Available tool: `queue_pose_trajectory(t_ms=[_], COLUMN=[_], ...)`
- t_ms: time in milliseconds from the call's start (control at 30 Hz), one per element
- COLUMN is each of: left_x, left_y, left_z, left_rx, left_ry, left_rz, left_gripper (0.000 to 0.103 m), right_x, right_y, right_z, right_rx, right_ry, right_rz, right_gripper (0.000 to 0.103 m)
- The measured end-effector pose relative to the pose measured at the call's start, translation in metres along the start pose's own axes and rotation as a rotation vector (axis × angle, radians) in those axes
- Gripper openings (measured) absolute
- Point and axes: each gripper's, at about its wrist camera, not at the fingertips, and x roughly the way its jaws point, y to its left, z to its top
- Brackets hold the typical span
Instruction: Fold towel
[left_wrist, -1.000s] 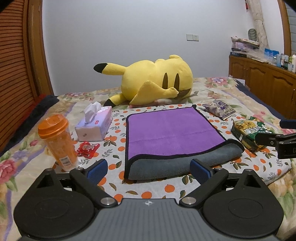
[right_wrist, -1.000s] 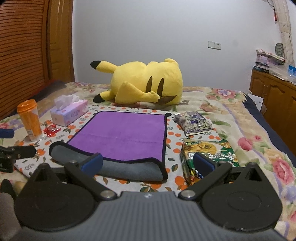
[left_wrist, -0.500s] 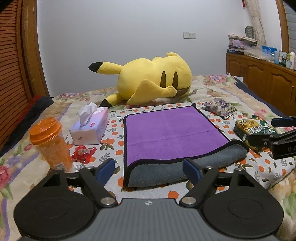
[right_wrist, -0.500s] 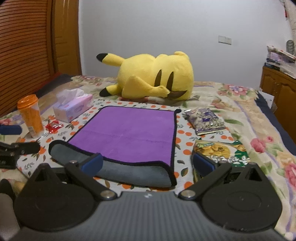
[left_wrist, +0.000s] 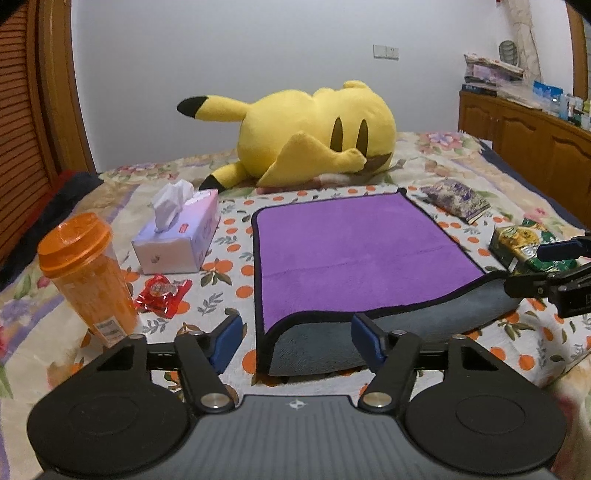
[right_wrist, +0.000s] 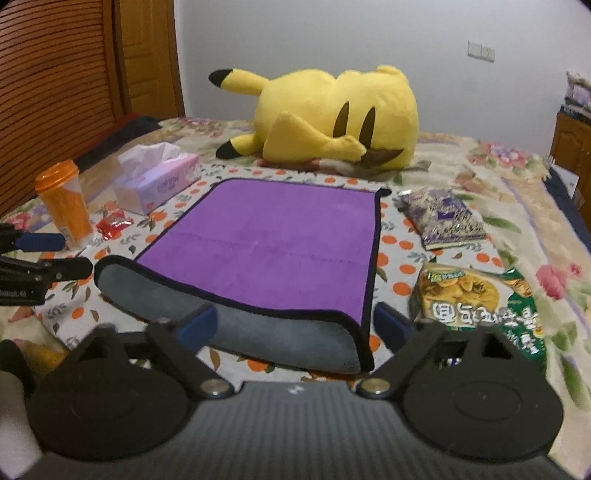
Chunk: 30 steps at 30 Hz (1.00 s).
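**Both grippers closing in on the towel's near corners**

Left wrist view: the left gripper (left_wrist: 297, 338) is sitting with its fingers spread wide, holding nothing, and it is now nearer the bed than a second ago; its blue pads are flanking the near-left corner of the purple towel (left_wrist: 354, 254), where the grey underside is curling up. The towel is lying flat across the middle of the orange-dotted cloth (left_wrist: 229, 266), with its near edge rolled back close to the cloth's near edge. The orange bottle (left_wrist: 86, 275), the red candy wrapper (left_wrist: 162, 293) and the tissue box (left_wrist: 179, 236) are standing along the cloth's left side, apart from the towel. The Pikachu plush (left_wrist: 317, 133) is lying beyond the far edge. The right gripper (left_wrist: 554, 269) is showing at the right, beside the towel's near-right corner.

Right wrist view: the right gripper (right_wrist: 293, 326) is likewise gaping and empty, and has been drawing closer; the near-right corner of the towel (right_wrist: 273, 236) is lying between its pads. The green snack bag (right_wrist: 480, 310) is lying just beside that corner, and the purple snack packet (right_wrist: 443, 218) farther back on the right side.

Judging from this, the approach is nearly finished and the fold not yet begun; pinching both corners looks like the next step, with the green bag close enough to get snagged.
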Motion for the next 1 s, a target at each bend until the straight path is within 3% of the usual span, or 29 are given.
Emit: queue_pose_trajectory(t_ms=[500,900,1000], left_x=[0.034,0.051,0.055], left_y=[0.010,0.016,0.017], left_z=[0.000,-0.002,-0.004], left_rx=[-0.005,-0.012,-0.019], left_ry=[0.067,0.112,0.134], left_rz=[-0.036,-0.056,-0.067], left_gripper=[0.056,0.050,0.048], right_x=[0.027,0.046,0.047], right_y=[-0.026,-0.032,-0.030], right_z=[0.003,-0.001,-0.003], right_rx=[0.033,0.019,0.012], right_ry=[0.101,0.181,0.195], right_rz=[0.029,0.037,0.044], right_gripper=[0.064,0.060,0.056])
